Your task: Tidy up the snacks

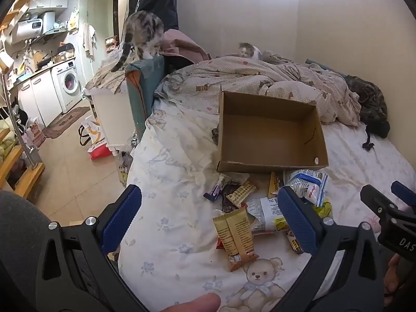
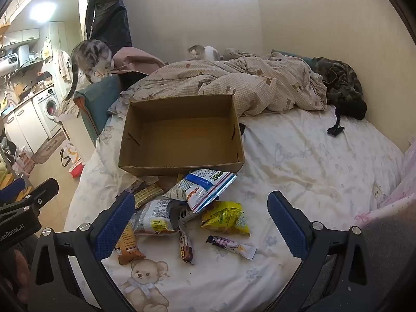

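Note:
An empty cardboard box (image 1: 270,132) (image 2: 182,135) lies open on the bed. A pile of snack packets lies in front of it: a gold packet (image 1: 235,236), a blue-white bag (image 2: 201,189) (image 1: 306,186), a yellow bag (image 2: 225,218), a white bag (image 2: 154,217), a brown bar (image 2: 186,248) and a purple-white bar (image 2: 231,247). My left gripper (image 1: 208,223) is open and empty, just above the gold packet. My right gripper (image 2: 200,226) is open and empty over the pile. Each gripper shows at the edge of the other view.
The bed sheet (image 2: 299,171) has a teddy print. A rumpled quilt (image 2: 234,83) lies behind the box. One cat (image 1: 143,33) stands on the headboard at the left, another cat (image 1: 248,50) sits at the back. The bed's left edge drops to the floor (image 1: 67,171).

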The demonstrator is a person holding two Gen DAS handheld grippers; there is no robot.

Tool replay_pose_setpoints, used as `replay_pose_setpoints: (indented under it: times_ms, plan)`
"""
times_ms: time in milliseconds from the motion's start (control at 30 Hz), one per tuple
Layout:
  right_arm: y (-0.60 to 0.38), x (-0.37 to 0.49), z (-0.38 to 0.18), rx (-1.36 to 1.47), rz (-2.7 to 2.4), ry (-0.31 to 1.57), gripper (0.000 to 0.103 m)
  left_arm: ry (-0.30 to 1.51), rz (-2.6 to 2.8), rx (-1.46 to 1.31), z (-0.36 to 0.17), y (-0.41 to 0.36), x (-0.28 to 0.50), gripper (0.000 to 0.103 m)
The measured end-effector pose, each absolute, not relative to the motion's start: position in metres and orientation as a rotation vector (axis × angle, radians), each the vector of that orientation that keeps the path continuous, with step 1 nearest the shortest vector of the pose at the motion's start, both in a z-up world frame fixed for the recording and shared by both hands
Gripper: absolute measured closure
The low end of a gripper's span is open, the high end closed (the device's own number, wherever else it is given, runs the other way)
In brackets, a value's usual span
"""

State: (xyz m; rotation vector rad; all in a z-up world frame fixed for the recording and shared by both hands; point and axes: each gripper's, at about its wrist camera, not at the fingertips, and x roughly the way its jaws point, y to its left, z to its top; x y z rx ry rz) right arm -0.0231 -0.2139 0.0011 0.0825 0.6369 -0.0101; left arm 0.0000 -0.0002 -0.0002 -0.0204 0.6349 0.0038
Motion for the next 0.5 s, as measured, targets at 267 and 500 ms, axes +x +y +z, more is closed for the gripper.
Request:
replay_pose_setpoints:
  times_ms: [267, 500]
  plan:
    - [-0.2175, -0.0228, 0.0007, 0.084, -0.026, 0.637, 0.0, 0.664, -0.002, -0.028, -0.0028, -0.0037, 0.0053, 0.0]
    - [-0.2192, -0.023, 0.0006, 0.083, -0.027, 0.63, 0.0, 0.656, -0.017, -0.017, -0.0043, -0.0037, 0.0024, 0.0]
